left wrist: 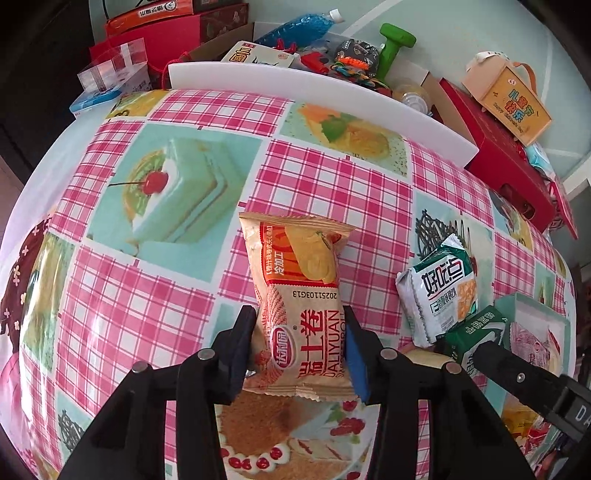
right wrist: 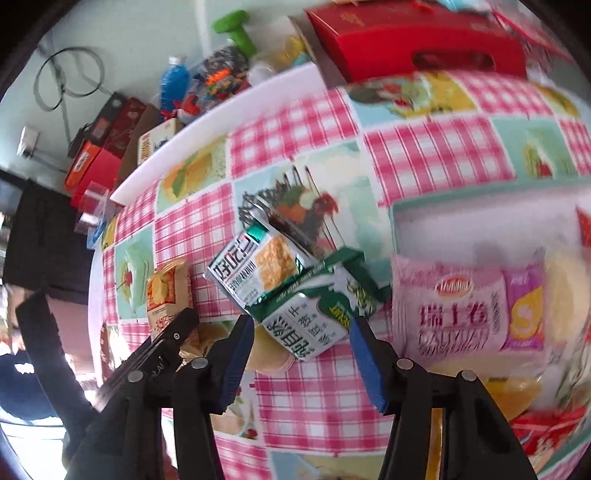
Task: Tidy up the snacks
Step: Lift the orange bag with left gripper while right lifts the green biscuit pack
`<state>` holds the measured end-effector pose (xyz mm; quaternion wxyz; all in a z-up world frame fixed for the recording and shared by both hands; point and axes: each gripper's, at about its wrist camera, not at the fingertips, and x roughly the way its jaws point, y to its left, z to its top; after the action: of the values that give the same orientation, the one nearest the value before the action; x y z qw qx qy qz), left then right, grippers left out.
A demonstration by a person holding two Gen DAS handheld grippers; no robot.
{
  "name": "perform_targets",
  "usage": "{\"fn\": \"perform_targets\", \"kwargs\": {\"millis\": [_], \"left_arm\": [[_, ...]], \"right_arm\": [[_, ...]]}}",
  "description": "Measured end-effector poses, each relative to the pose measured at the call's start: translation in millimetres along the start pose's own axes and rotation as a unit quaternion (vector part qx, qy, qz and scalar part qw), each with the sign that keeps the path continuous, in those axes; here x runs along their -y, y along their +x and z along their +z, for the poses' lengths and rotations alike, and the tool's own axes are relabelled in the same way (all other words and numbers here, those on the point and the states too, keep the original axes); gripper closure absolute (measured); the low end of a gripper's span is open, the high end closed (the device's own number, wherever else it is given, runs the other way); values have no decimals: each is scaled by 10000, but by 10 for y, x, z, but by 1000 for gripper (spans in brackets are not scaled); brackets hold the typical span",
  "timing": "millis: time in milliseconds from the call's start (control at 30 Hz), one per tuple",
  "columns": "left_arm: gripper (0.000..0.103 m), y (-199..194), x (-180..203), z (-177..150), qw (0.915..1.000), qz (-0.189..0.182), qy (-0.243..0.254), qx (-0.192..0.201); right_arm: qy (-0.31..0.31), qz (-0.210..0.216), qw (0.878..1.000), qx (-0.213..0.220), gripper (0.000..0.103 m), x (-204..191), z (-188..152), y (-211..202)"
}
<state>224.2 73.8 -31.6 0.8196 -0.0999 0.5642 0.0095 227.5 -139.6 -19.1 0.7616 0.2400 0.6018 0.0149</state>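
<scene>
My left gripper (left wrist: 300, 314) is shut on an orange Swiss-roll snack packet (left wrist: 301, 295), its pads pressing both sides of the packet's lower half; the packet also shows in the right wrist view (right wrist: 166, 291). My right gripper (right wrist: 303, 325) is open, with a dark green snack packet (right wrist: 317, 314) lying between its fingertips on the tablecloth. A white-and-green cracker packet (right wrist: 255, 273) lies just behind it, touching it, and shows in the left wrist view (left wrist: 439, 291). A pink Swiss-roll packet (right wrist: 465, 310) lies in a pale green box (right wrist: 480, 195) on the right.
The table has a pink plaid cloth (left wrist: 147, 295) with cake pictures. A white board (left wrist: 317, 88) edges the far side. Behind it lie red boxes (left wrist: 506, 155), a blue bottle (left wrist: 295, 26), a green dumbbell (left wrist: 395, 44) and toys. The right gripper's arm (left wrist: 524, 376) shows at lower right.
</scene>
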Motion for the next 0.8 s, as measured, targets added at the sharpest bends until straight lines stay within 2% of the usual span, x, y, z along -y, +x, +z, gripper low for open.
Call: {"fn": "perform_targets", "kwargs": {"millis": [167, 367, 500, 600, 633, 800], "left_arm": [[56, -5, -32, 19, 10000, -53, -56, -18], [56, -16, -69, 39, 9999, -37, -101, -23], [56, -5, -40, 51, 10000, -12, -76, -19], [56, 6, -11, 62, 10000, -4, -54, -10], [56, 9, -1, 63, 10000, -3, -38, -2], [57, 29, 20, 67, 10000, -20, 9, 21]], "right_arm": [[403, -92, 9991, 92, 46, 28, 17, 37], [572, -288, 9977, 200, 45, 8, 88, 96], [433, -484, 9976, 244, 46, -57, 113, 179], [276, -552, 9977, 280, 50, -102, 108, 217], [184, -587, 9977, 293, 56, -99, 115, 226], [-220, -779, 9958, 432, 57, -162, 73, 244]]}}
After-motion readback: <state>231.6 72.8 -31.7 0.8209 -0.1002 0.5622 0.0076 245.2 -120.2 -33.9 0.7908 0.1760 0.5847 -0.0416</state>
